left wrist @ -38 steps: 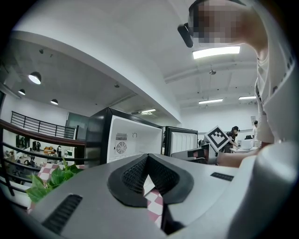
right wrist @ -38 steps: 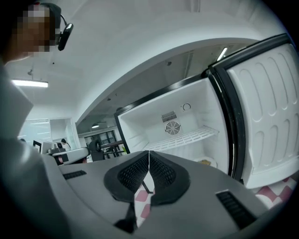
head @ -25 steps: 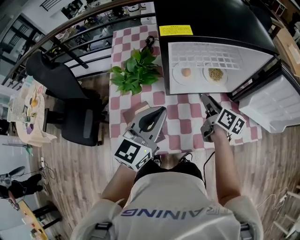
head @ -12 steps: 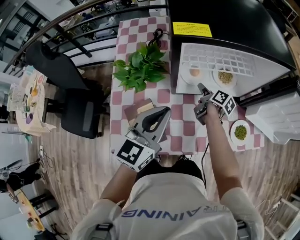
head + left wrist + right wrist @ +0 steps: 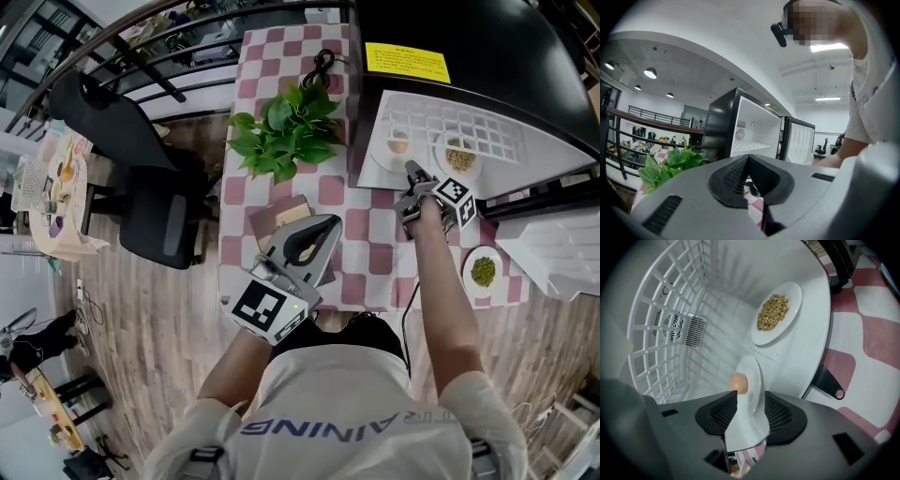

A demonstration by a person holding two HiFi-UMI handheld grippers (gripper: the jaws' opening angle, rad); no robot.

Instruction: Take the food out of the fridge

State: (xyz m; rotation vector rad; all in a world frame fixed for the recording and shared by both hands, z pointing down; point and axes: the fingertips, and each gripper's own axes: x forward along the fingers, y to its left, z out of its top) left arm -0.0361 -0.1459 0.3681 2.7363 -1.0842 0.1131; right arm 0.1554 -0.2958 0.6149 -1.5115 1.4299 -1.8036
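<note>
While my right gripper (image 5: pixel 750 398) reaches into the open fridge (image 5: pixel 754 268), its jaws stand apart astride the rim of a small white plate (image 5: pixel 754 373) holding a tan, egg-like piece of food (image 5: pixel 738 383), and the pads do not seem to press yet. My left gripper (image 5: pixel 748 161) is closed and empty. I judge this the pickup step: next I must close on the rim and draw the plate out level, clear of the plate of grain (image 5: pixel 776 315) beside it.
</note>
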